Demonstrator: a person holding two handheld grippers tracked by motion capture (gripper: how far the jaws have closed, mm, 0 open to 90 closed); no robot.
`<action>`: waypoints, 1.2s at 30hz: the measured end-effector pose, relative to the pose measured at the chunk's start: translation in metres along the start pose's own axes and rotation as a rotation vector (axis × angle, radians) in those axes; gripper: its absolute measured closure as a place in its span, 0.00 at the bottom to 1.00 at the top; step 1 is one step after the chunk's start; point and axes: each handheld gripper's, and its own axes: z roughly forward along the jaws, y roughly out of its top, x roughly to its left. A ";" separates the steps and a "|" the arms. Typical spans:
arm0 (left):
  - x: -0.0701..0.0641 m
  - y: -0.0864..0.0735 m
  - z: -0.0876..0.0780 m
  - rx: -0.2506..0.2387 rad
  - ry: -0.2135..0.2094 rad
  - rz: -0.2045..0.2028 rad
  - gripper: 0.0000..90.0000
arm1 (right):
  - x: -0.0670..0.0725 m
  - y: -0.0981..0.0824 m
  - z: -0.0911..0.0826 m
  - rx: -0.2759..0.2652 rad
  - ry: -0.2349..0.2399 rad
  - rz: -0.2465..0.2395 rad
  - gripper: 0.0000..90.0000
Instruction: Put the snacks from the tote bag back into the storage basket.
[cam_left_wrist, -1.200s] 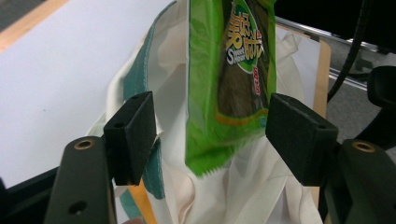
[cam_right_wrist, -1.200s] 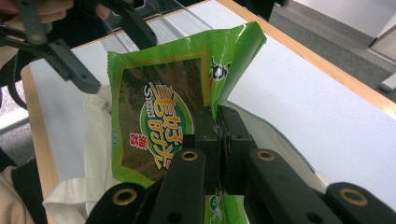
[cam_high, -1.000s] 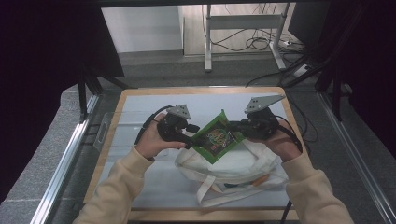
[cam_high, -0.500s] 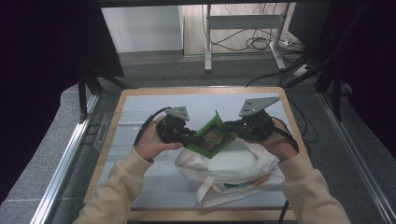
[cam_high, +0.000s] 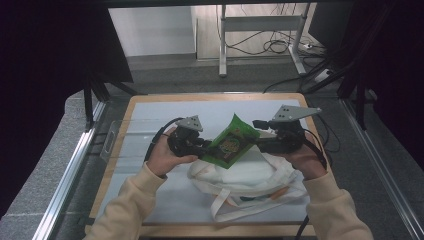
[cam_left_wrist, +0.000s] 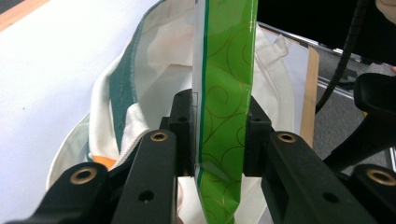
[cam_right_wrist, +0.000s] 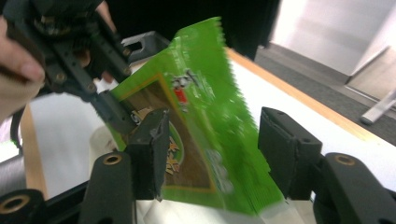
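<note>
Since a second ago the right tongs (cam_high: 260, 142) have just been opening and stand wide around the green snack packet (cam_high: 231, 142), unpressed; left tongs (cam_high: 204, 148) clamp its edge, above the white tote bag (cam_high: 250, 181).

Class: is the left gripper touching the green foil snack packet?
Touching: in the left gripper view, the left gripper has both jaws pressed against the green foil snack packet.

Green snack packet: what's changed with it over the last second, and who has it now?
The left gripper has closed on the green snack packet and holds it. The right gripper has just been opening, its pads off the packet between them. The packet tipped more upright. The white tote bag stayed on the table.
</note>
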 end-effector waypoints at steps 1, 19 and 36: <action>0.000 -0.001 -0.001 -0.003 -0.002 -0.006 0.80 | -0.001 -0.001 -0.003 -0.008 -0.009 0.014 0.45; -0.002 -0.013 -0.005 -0.077 0.007 -0.038 0.80 | -0.001 -0.060 -0.001 -0.026 -0.047 0.236 0.36; -0.008 -0.027 -0.001 -0.158 -0.024 -0.067 0.80 | 0.013 -0.078 0.029 0.014 0.058 0.241 0.35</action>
